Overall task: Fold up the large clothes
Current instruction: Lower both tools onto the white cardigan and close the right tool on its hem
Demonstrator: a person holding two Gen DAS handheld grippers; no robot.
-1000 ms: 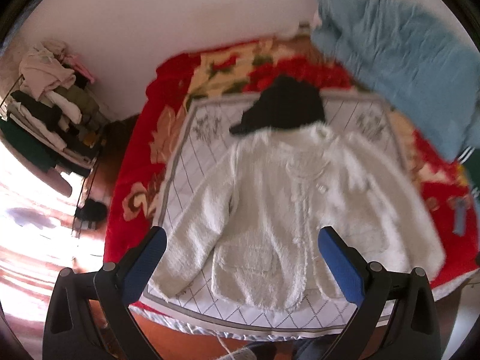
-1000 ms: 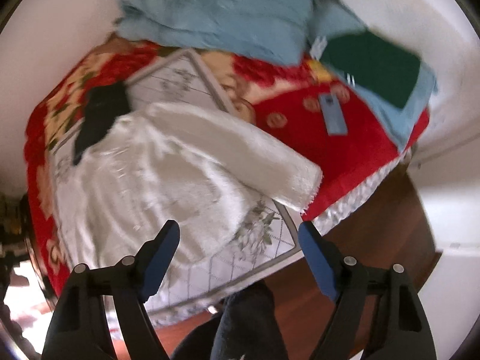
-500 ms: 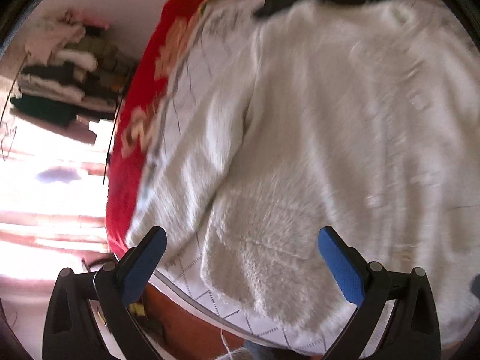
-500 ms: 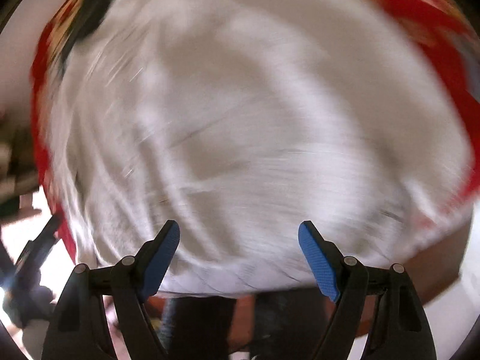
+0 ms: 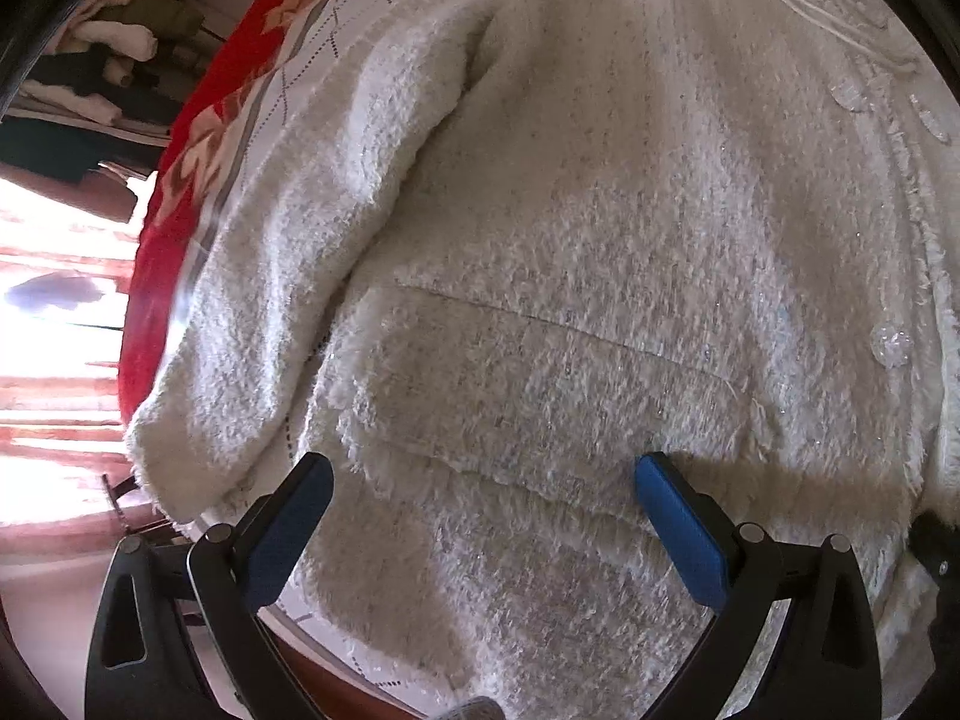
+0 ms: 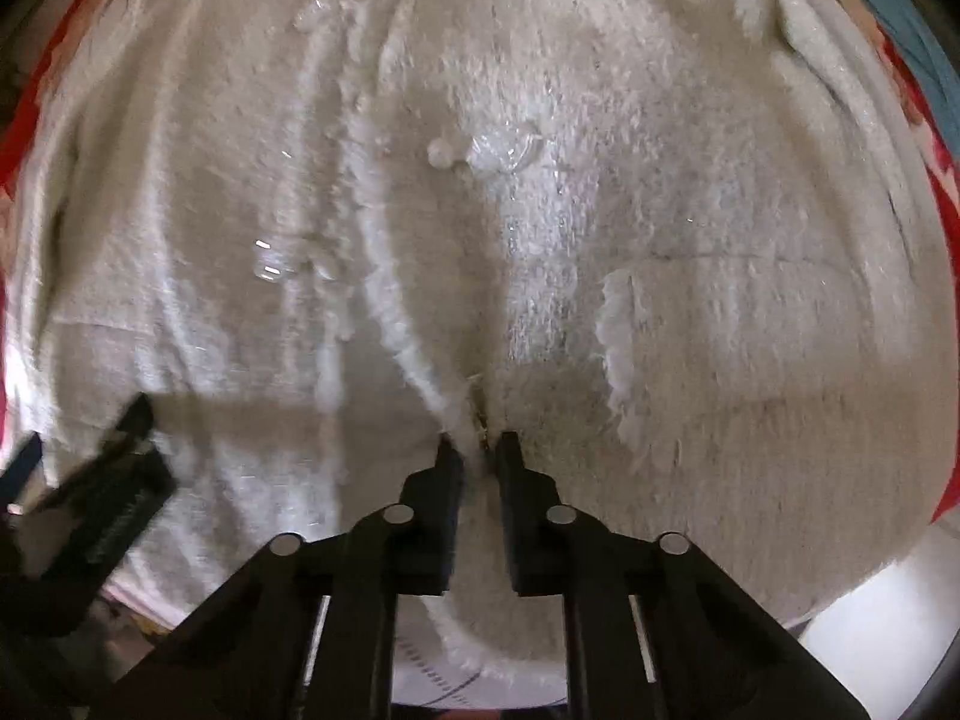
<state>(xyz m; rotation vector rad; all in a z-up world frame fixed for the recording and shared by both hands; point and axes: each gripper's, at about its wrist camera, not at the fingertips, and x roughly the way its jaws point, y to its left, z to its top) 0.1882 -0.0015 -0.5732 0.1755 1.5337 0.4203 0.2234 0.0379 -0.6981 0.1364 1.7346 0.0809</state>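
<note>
A fluffy white cardigan (image 5: 600, 210) lies spread face up on the bed, its sleeve (image 5: 288, 300) along its left side and a patch pocket (image 5: 540, 384) low on the front. My left gripper (image 5: 483, 468) hangs open just over the hem and pocket, with nothing between its blue pads (image 5: 678, 522). In the right wrist view the cardigan (image 6: 660, 180) fills the frame. My right gripper (image 6: 477, 441) is closing its jaws on the fuzzy front opening edge (image 6: 396, 324) near the hem, with the fabric pinched between the fingers. The left gripper (image 6: 108, 480) shows at the lower left.
Under the cardigan lies a white quilted sheet (image 5: 336, 30) on a red flowered blanket (image 5: 180, 138). A rack of stacked clothes (image 5: 108, 60) stands past the bed's left side above a bright floor. Blue cloth (image 6: 924, 60) lies at the right edge.
Both grippers came down from high above the bed to the cardigan's lower front. The right gripper's jaws went from wide open to nearly together on the front edge. The left stayed open.
</note>
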